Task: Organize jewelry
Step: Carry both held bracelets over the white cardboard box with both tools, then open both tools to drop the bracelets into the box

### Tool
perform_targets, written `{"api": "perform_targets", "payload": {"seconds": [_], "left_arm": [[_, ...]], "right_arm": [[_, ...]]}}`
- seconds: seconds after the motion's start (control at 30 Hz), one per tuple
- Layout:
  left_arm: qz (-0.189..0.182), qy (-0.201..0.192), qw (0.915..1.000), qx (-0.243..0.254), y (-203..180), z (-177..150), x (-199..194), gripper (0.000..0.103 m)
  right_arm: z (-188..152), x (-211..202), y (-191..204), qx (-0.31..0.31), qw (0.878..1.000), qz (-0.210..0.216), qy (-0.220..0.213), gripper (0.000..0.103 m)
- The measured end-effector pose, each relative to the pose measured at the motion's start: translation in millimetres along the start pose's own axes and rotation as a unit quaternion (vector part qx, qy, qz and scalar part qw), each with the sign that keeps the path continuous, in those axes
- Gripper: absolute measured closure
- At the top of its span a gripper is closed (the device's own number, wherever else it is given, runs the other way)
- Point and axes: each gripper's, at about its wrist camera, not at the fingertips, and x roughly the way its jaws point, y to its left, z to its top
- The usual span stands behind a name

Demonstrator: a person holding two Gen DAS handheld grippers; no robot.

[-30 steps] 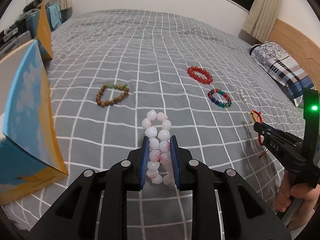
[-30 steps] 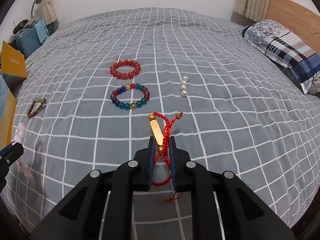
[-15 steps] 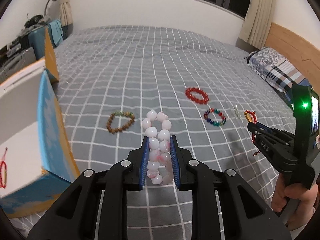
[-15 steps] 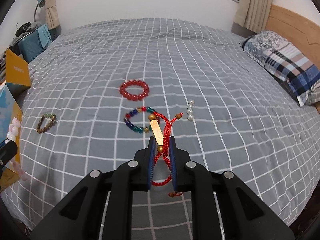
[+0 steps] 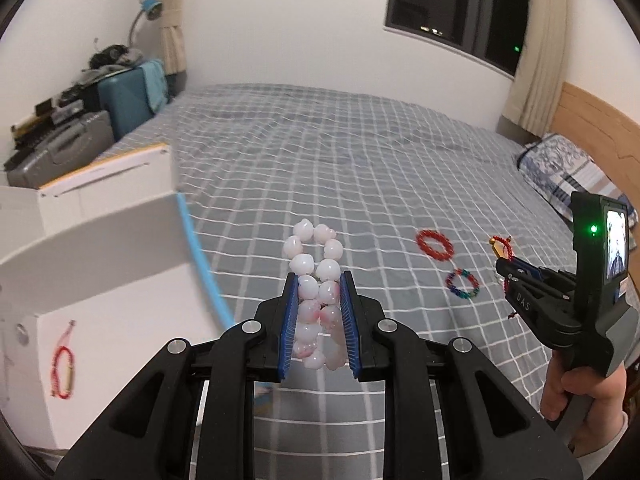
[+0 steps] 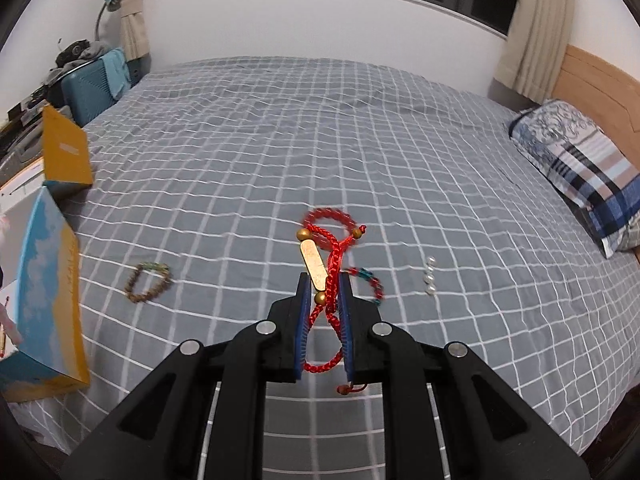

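Pink bracelet (image 5: pixel 316 288) sits pinched between the left gripper (image 5: pixel 319 280) pads, its loop poking past the tips — beside the open box (image 5: pixel 100 272). Red cord bracelet (image 6: pixel 330 276) is clamped in the right gripper (image 6: pixel 323 280), above what looks like a blurred bead bracelet (image 6: pixel 370 282).

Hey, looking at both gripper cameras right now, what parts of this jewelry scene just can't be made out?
- Left wrist view: most of the open box interior, cut off by the frame edge.
- Right wrist view: the multicolour bracelet, half hidden behind the right gripper and its red cord bracelet.
- Right wrist view: the brown bead bracelet, motion-blurred.
- Right wrist view: the pearls, too small.
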Motion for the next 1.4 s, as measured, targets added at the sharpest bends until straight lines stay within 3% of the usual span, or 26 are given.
{"api": "perform_targets", "payload": {"seconds": [0.53,0.9,1.13,1.4], "left_arm": [[0.091,-0.022,0.994,-0.056,119,3,-54,0.082],[0.141,-0.005,0.9847,-0.102,193,-25,-72,0.082],[0.157,0.033,0.978,-0.134,225,-37,-62,0.082],[0.159,0.118,0.9663,-0.164,252,-55,-25,0.082]], "right_arm": [[31,-54,151,-0.077,0.993,0.078,-0.039,0.09],[12,-77,257,-0.134,0.978,0.15,-0.044,0.09],[-1,-68,308,-0.168,0.969,0.18,-0.011,0.09],[-25,-33,346,-0.196,0.961,0.18,0.073,0.09]]}}
